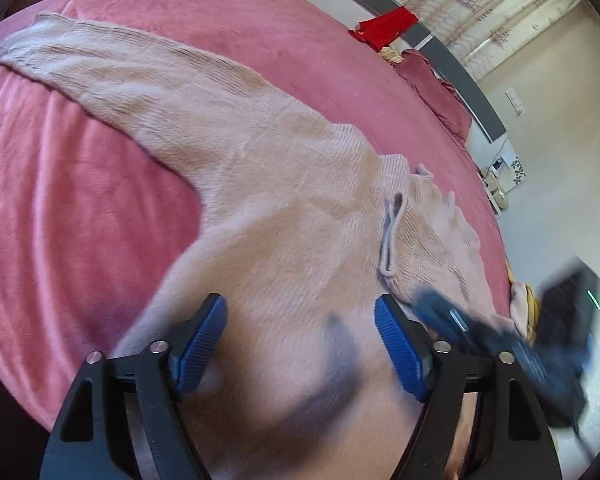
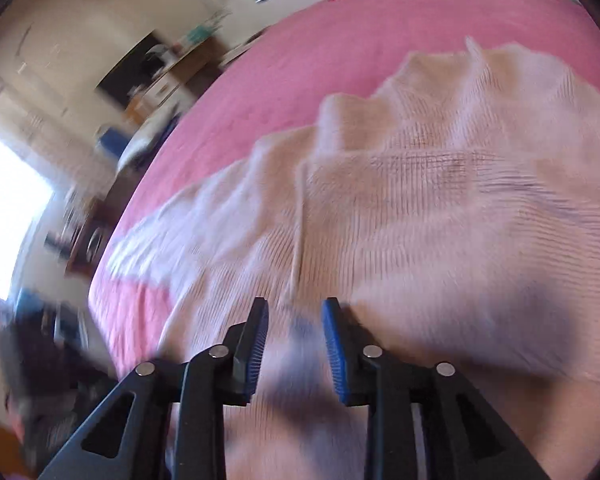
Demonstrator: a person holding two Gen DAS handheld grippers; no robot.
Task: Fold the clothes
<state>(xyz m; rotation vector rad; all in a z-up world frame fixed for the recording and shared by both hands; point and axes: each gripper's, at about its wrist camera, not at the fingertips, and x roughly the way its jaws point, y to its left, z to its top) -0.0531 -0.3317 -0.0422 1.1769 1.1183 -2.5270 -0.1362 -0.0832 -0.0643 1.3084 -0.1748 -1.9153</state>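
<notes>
On the pink bed the pale knit sweater lay spread, one sleeve reaching toward ten o'clock, and we judged it soft and limp, best pinched at its hem, with our left gripper wide apart and right gripper partly apart, both empty.

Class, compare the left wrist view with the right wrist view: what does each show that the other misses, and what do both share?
Only the left wrist view shows the sweater's long sleeve, its collar and the blurred right claw at the edge. Only the right wrist view shows the bright window and blurred furniture. Both show the pale pink sweater, the pink bedspread and a red item.
</notes>
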